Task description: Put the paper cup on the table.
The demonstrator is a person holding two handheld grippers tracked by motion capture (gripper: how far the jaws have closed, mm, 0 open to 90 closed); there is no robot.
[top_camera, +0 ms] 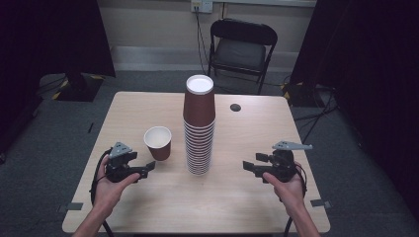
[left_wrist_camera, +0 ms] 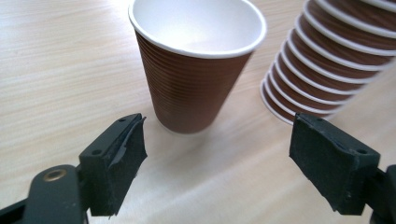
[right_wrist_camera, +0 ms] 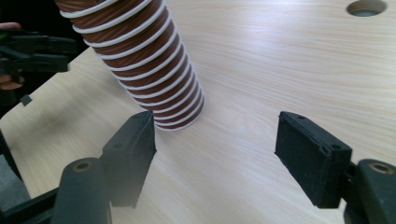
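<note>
On a grey carpeted floor stands a pale wooden square table (top_camera: 148, 207), with a black folding metal chair (top_camera: 242, 47) behind its far edge. At the table's centre rises a tall stack of upside-down brown ribbed paper cups (top_camera: 199, 126) with white rims, leaning a little. Just left of the stack, apart from it, stands a single upright brown ribbed paper cup (top_camera: 158, 142) with a white inside. A small round dark hole (top_camera: 235, 107) sits in the tabletop to the right of the stack, near the far edge. Near the front edge, the person's left hand (top_camera: 109, 187) holds the left gripper (top_camera: 150, 167), jaws spread wide and empty, pointed at the single cup, which stands just beyond them. The right hand (top_camera: 287, 186) holds the right gripper (top_camera: 246, 167), jaws likewise spread and empty, aimed at the stack's base without touching it.
</note>
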